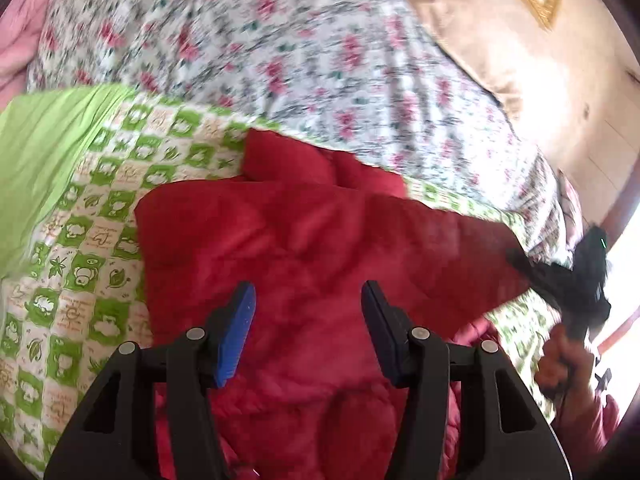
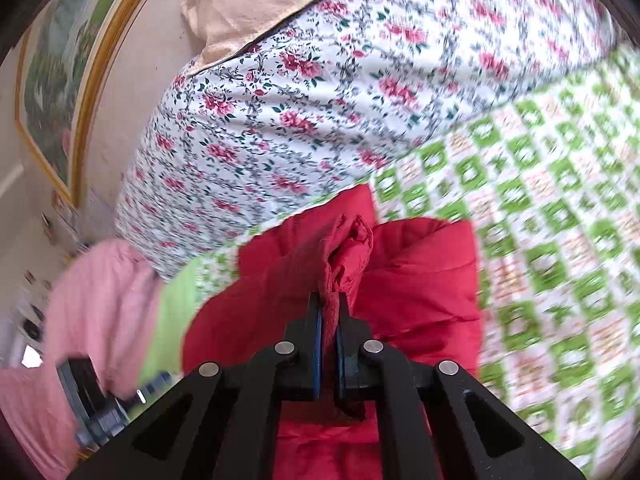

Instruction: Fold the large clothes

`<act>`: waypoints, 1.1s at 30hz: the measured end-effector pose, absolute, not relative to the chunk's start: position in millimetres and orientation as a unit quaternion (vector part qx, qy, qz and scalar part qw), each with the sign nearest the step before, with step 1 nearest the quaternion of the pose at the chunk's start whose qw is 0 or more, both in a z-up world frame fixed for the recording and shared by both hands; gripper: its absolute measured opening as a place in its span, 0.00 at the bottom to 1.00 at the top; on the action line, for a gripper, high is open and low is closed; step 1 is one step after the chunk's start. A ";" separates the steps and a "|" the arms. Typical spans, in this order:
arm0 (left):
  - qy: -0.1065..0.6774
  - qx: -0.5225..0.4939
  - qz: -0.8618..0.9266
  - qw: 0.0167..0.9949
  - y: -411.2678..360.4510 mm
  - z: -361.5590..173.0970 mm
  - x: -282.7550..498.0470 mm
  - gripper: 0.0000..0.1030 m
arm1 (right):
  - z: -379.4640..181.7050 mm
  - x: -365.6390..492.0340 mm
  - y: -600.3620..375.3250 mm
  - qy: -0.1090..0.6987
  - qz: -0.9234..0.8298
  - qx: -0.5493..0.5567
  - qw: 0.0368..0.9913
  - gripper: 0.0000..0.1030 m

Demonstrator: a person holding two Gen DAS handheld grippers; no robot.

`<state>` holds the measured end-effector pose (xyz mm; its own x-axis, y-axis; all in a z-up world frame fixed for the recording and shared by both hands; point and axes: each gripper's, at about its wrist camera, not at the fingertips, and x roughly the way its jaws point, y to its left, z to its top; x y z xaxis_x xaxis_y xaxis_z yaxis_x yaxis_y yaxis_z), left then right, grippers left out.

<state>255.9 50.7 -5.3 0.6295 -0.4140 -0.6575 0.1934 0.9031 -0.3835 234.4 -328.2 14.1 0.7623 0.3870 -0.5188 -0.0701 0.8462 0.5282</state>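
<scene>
The puffy red quilted jacket [image 1: 320, 240] lies directly beneath the wide-open left gripper [image 1: 308, 332], its bunched edge pinched in the right gripper [image 2: 330, 332].

Floral bedsheet [image 2: 304, 92], green checked blanket [image 2: 560, 216], beige pillow [image 2: 256, 4], gold-framed picture [image 2: 60, 92] on wall

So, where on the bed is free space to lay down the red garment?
Free: the green checked sheet right of the red garment, and the floral cover beyond it, up to the beige pillow. Crowded: the near left, with pink cloth. The right tongs pinch the garment; the left tongs are open.
</scene>
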 end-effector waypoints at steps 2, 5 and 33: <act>0.411 -0.137 -0.164 0.886 53.5 -18.5 270.6 0.52 | 6.3 236.9 -325.5 0.330 0.109 0.221 0.911 0.04; 0.433 -0.115 -0.170 0.878 48.6 -38.9 281.5 0.52 | -16.5 246.2 -324.9 0.355 0.078 0.182 0.914 0.04; 0.449 -0.039 -0.152 0.879 22.1 -72.1 274.1 0.52 | -70.4 292.7 -264.1 0.460 0.107 0.085 0.877 0.00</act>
<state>274.1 22.1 -72.1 0.5499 -0.3030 -0.7783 0.2322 0.9506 -0.2060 292.7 -264.1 -70.4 0.5533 0.2655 -0.7895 -0.1089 0.9628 0.2475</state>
